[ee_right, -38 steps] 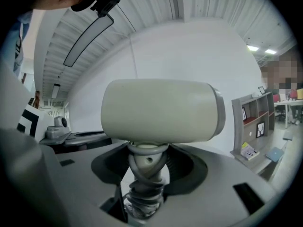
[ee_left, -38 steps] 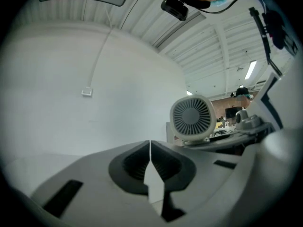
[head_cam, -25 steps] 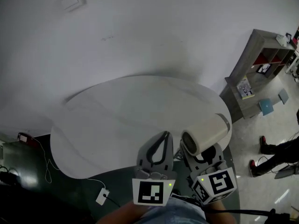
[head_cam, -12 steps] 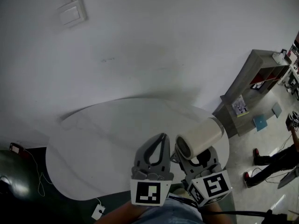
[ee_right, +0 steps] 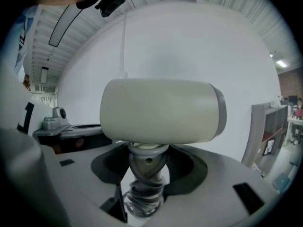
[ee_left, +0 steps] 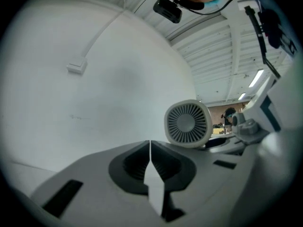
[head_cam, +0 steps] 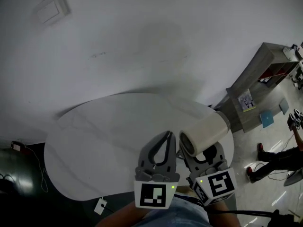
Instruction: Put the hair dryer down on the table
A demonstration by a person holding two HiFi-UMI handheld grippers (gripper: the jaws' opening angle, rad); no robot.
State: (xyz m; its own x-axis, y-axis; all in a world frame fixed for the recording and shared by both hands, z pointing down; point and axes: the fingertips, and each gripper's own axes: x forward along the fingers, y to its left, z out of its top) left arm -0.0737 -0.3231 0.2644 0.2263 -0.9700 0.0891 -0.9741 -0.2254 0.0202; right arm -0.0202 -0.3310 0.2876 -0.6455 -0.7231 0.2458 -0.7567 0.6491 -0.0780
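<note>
The cream hair dryer [head_cam: 203,135] hangs in the air over the near right part of the round white table [head_cam: 99,141]. Its barrel [ee_right: 161,111] lies crosswise above my right gripper [head_cam: 201,151], which is shut on the dryer's folded grey handle [ee_right: 144,167]. The dryer's rear grille [ee_left: 187,123] faces my left gripper. That left gripper [head_cam: 165,137] is held just left of the dryer, shut, with its jaw tips pressed together and nothing between them.
A white wall [head_cam: 142,37] with a switch plate [head_cam: 49,9] rises behind the table. A grey shelf unit [head_cam: 258,79] stands to the right. A person's legs [head_cam: 274,157] show at the far right. A cable and plug [head_cam: 100,205] lie on the dark floor at left.
The view has shifted a little; both grippers and the held dryer keep almost the same pose above the table's near right part.
</note>
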